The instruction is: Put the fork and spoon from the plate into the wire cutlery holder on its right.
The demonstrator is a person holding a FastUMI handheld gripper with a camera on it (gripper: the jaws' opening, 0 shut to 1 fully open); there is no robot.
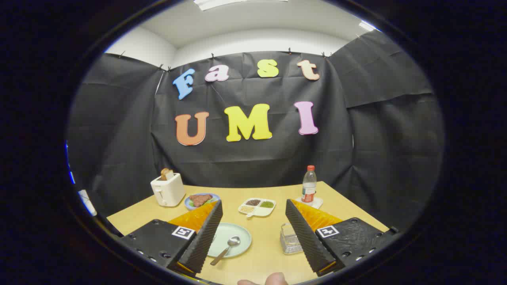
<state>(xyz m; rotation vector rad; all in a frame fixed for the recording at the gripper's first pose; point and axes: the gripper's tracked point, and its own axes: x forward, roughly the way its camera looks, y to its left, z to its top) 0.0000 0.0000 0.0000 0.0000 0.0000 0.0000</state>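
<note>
A pale green plate (pixel 234 236) lies on the wooden table between my fingers, partly hidden behind the left finger (pixel 204 237). A metal spoon (pixel 226 249) rests on the plate, bowl away from me, handle over the near rim. I cannot make out the fork; the left finger covers that side of the plate. The wire cutlery holder (pixel 290 239) stands to the plate's right, partly behind the right finger (pixel 307 237). My gripper (pixel 253 263) is open, held above the table short of the plate, nothing between its fingers.
Beyond the plate sit a white divided dish of condiments (pixel 257 206), a blue plate with meat (pixel 201 200), a white toaster holding bread (pixel 168 189) and a red-capped bottle (pixel 309 186) on a coaster. A fingertip (pixel 275 279) shows at the near edge.
</note>
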